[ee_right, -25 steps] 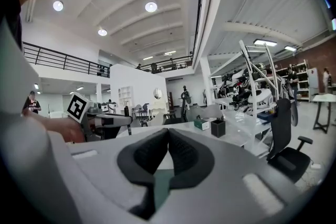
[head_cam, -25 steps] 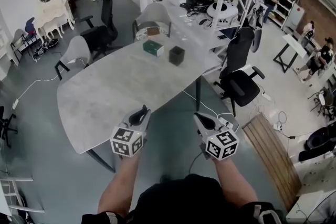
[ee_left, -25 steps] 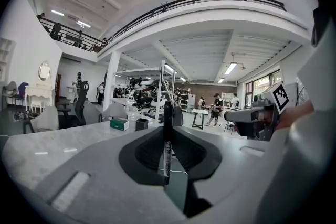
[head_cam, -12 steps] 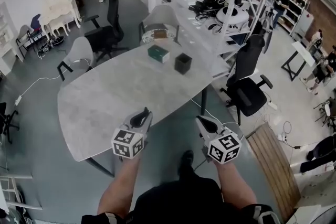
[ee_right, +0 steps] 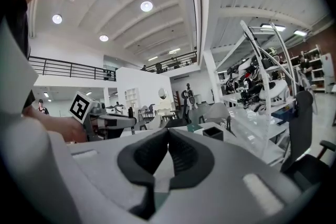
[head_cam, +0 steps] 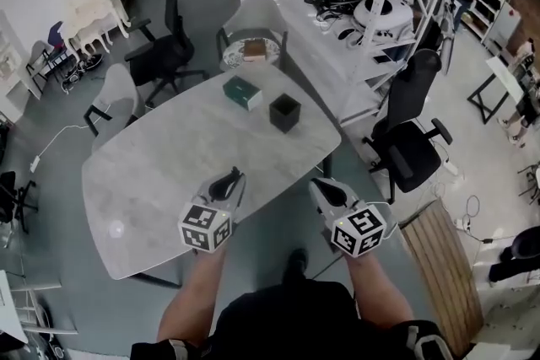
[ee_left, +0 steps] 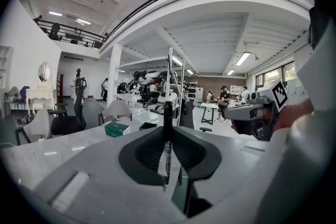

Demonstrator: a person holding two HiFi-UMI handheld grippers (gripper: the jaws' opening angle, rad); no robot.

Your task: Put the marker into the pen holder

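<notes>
Worktop (head_cam: pixel 160 173): broad grey top stretching away in front of me. Left gripper (head_cam: pixel 226 180) over its near edge, clamped on marker (ee_left: pixel 167 139). Right gripper (head_cam: pixel 326 186) just off near right edge, jaws together, nothing in them. Green box (head_cam: pixel 242 93) and black pen holder (head_cam: pixel 284 112) near far end. Holder well ahead, slightly right of left gripper. Marker's long axis upright between jaws. My read: carry forward with left, keep vertical for drop.

marker (ee_left: pixel 166 149): 1 | pen holder (head_cam: pixel 284 112): 1 | green box (head_cam: pixel 242 93): 1 | table (head_cam: pixel 169 164): 1 | hand-held grippers (head_cam: pixel 226 184) (head_cam: pixel 326 192): 2
</notes>
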